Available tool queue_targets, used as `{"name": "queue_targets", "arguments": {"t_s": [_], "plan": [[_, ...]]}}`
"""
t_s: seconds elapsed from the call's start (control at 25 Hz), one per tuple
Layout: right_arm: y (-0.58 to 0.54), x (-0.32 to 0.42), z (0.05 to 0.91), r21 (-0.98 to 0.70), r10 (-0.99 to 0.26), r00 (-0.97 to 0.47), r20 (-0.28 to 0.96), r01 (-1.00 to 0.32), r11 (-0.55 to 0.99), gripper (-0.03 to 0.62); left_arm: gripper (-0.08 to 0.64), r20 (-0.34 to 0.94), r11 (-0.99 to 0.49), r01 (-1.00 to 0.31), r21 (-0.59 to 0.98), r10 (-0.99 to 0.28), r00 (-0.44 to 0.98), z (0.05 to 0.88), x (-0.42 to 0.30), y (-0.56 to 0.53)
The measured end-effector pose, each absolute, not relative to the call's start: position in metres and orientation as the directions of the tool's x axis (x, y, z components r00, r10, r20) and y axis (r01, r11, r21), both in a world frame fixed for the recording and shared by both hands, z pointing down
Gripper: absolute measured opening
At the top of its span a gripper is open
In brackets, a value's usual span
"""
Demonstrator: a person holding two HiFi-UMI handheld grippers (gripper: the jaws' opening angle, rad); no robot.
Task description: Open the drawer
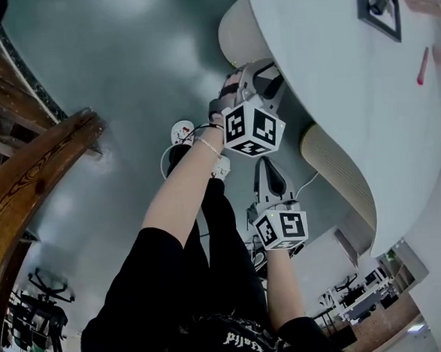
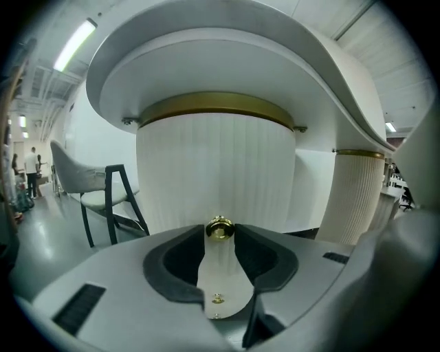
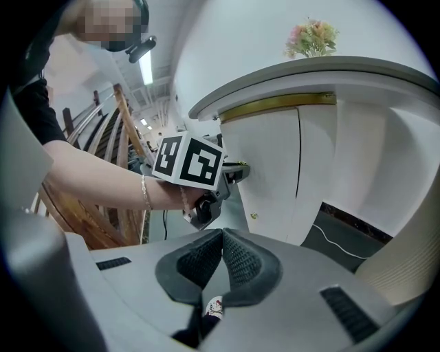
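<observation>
Left gripper view showed the left gripper (image 2: pixel 220 238) with its jaws almost closed, pinching the brass knob (image 2: pixel 219 227) at their tips. Behind the knob stood the drawer (image 2: pixel 216 165), its fluted white front curved and apparently shut. That front looked rigid and fairly heavy. The knob was small, smooth and probably slippery; it seemed the only hold and wanted a firm, straight pull. Well away from the knob, the right gripper (image 3: pixel 221 237) had its jaws together, empty
</observation>
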State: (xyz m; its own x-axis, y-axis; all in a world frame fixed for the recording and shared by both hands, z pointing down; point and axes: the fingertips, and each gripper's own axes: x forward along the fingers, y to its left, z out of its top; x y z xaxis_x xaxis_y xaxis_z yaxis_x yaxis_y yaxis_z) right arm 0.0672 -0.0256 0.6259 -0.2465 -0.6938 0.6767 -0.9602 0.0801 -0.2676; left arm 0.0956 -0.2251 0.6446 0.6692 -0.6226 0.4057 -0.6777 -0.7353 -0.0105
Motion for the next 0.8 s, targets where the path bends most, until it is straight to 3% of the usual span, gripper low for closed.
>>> {"name": "queue_targets", "arguments": {"t_s": [0.16,0.8], "plan": [[-0.0226,0.0648,0.6252,-0.258,-0.69,-0.243,0.682,-0.962,0.084,0.026,0.124,0.42,-0.747,-0.663,-0.052,-0.619,0.664,0.6436,0.0969,-0.225],[-0.0226,0.0652,0.6231,-0.261,-0.69,-0.256,0.677,-0.96,0.1,0.026,0.114,0.429,-0.753,-0.657,0.023,-0.586,0.687,0.6432,0.0949,-0.2245]]}}
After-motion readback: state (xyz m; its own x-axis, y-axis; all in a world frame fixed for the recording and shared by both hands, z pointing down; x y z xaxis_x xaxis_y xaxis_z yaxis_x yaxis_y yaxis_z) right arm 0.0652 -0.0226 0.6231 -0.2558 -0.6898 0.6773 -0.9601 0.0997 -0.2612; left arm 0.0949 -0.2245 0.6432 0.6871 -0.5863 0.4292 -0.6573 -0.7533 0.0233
